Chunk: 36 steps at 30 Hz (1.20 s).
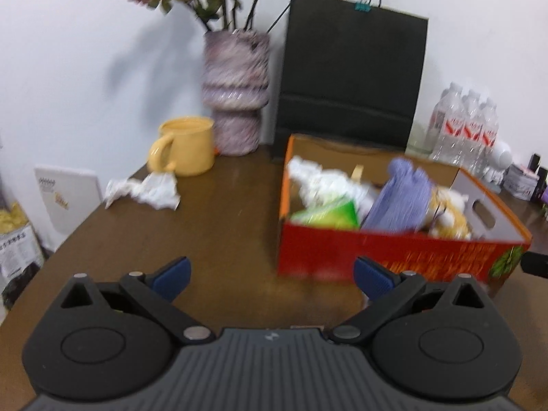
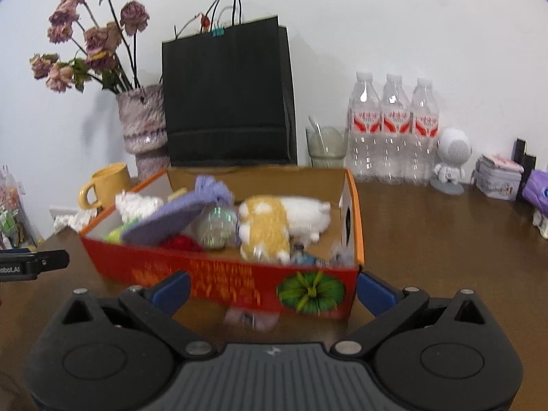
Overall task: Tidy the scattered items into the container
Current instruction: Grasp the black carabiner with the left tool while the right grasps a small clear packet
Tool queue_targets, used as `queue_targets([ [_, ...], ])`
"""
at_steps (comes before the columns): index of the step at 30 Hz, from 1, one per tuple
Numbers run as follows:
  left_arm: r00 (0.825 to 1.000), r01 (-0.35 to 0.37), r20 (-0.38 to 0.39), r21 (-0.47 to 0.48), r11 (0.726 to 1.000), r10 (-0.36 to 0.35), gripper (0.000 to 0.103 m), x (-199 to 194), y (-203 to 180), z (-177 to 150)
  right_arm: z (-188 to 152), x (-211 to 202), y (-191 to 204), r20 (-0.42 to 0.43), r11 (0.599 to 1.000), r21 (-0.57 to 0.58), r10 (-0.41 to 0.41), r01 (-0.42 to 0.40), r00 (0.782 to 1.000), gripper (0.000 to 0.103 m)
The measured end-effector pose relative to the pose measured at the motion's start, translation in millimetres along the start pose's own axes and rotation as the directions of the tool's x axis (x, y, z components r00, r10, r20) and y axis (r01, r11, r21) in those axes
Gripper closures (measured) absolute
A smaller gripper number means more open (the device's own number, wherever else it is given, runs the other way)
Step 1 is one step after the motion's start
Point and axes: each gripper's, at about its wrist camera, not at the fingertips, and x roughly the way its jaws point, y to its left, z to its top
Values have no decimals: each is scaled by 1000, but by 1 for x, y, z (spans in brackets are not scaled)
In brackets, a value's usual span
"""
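- Ahead and to the right of the left gripper (image 1: pixel 272 275), the red-and-orange cardboard box (image 1: pixel 376 250) already holds a good deal: a purple knitted pouch (image 1: pixel 400 198), a yellow-and-white plush toy (image 2: pixel 274 226), a green packet (image 1: pixel 328 214), a clear iridescent ball (image 2: pixel 217 226), something red beneath it, and white crumpled material at the far left corner.
- Straight in front of the right gripper (image 2: pixel 272 289), that same box sits close, its near wall just beyond the fingertips; a small blurred pale-purple thing (image 2: pixel 250 318) lies on the table against the foot of that wall, too smeared to identify.
- Both grippers have their blue-padded fingers spread wide with nothing between them.
- Forward and to the left of the left gripper, crumpled white paper (image 1: pixel 144 191) lies on the brown table (image 1: pixel 212 239) beside the yellow mug (image 1: pixel 185 150), well apart from the box.
- My reading: mostly done; the paper and perhaps the blurred thing remain.
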Motion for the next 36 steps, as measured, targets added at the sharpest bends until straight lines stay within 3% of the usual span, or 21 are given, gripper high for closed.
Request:
queue_targets([
  [8,996,-30,-87,23,999,32,0,15,-3,-30,-26,17,4,-71,1000,5,-9,9,997,0],
  [20,994,-12,-109,90,996,22,0,32,-22,-38,-26,49,18,-100,999,-14,-36,34,994,1],
  [26,996,12,-92,96,995,-3,18,29,-22,-38,-20,70,25,-128,998,2,-62,62,990,20],
  [31,997,29,-78,107,994,-20,36,26,-22,-38,-21,74,30,-134,997,-13,-78,77,988,46],
  [32,997,33,-75,109,993,-25,44,25,-22,-38,-21,72,29,-129,997,-12,-76,75,989,57],
  [33,997,35,-72,111,993,-27,48,23,-22,-38,-22,71,28,-127,997,-12,-73,72,989,61],
  [36,997,42,-67,111,993,-34,48,22,-21,-39,-24,65,26,-110,999,-13,-52,51,993,74],
])
